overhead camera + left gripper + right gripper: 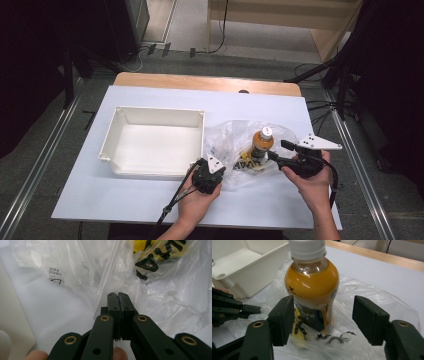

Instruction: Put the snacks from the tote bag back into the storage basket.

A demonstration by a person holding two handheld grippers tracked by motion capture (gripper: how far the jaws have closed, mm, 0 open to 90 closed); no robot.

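Grey floor, pale wooden shelving, dark surroundings

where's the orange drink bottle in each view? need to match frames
High view: bottle right of centre, upright on the plastic bag, just off the right gripper.
Left gripper view: only its yellow-and-black label, top right, behind the bag.
Right gripper view: centre, between the open jaws.
Shared landmark: white tray.

— Where's the orange juice bottle?
— Upright on the clear plastic bag, right of the white tray, between both hand-held grippers near the counter's front edge.
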